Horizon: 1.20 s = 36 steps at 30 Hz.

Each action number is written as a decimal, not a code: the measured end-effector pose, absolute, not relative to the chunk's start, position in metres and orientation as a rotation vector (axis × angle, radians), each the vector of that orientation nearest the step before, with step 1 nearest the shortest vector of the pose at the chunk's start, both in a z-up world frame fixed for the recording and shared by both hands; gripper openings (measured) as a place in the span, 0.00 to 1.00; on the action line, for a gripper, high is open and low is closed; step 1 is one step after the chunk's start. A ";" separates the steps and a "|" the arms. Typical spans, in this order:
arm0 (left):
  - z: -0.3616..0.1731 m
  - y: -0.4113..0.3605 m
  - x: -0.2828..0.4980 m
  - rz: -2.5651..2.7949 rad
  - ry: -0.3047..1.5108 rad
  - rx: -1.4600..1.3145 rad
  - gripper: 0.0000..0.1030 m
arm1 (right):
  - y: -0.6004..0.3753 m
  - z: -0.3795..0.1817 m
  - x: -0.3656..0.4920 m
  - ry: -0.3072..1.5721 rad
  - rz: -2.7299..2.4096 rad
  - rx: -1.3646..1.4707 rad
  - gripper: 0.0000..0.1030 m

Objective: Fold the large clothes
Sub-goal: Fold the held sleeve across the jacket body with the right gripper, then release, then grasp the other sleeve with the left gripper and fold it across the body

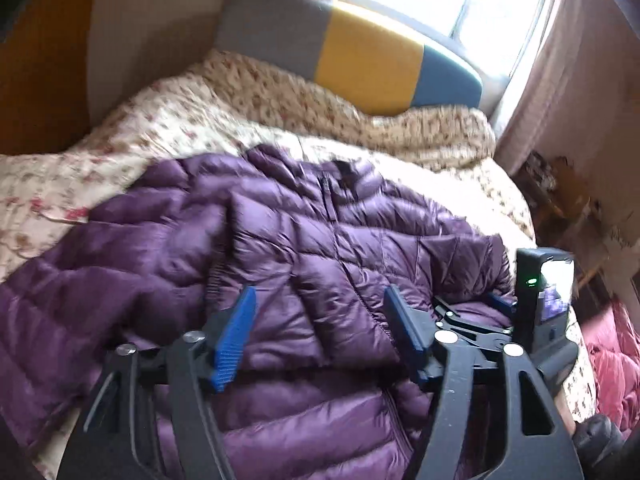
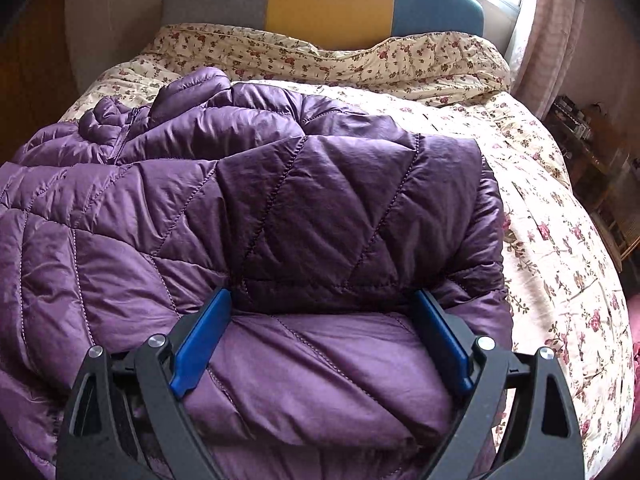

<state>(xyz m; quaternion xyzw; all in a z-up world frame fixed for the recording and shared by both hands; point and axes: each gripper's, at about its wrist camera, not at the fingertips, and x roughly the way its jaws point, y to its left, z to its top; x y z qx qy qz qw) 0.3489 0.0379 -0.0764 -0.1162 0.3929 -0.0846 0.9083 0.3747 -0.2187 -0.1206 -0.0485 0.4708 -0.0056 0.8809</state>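
A: Purple quilted nylon, puffy. The jacket (image 1: 280, 248) lies spread on the floral quilt (image 1: 168, 120), zip side up, collar toward the striped headboard (image 1: 360, 56).

B: Handling?

A: Looks light, soft and slick. My guess is it springs back and slides off itself once folded. Best hold is a seam or hem edge, not the fat baffles.

B: Left claw first.

A: Left gripper (image 1: 320, 320) has jaws parted about halfway, nothing between the pads, fabric just beyond the tips. The view is blurred. It is angled down at the jacket's middle, zip line ahead of it, a sleeve (image 1: 100, 248) off to its left.

B: Empty then?

A: Yes, no pinch visible. To its right, the right gripper (image 1: 500, 304) sits just beside it, low on the cloth.

B: Right claw's own view?

A: Right gripper (image 2: 324, 308) is wide apart, pointing steeply down. A folded-over panel (image 2: 340, 200) lies right ahead of the tips, and its lower edge runs between them. The pads flank the bulge but don't squeeze it, as far as I can tell.

B: Where to grab?

A: That folded edge between the tips. Bare quilt is off to its right.
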 end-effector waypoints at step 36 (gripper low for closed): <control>-0.123 0.349 0.011 0.559 0.696 -1.079 0.61 | -0.216 -0.122 0.371 0.960 -0.034 -0.126 0.90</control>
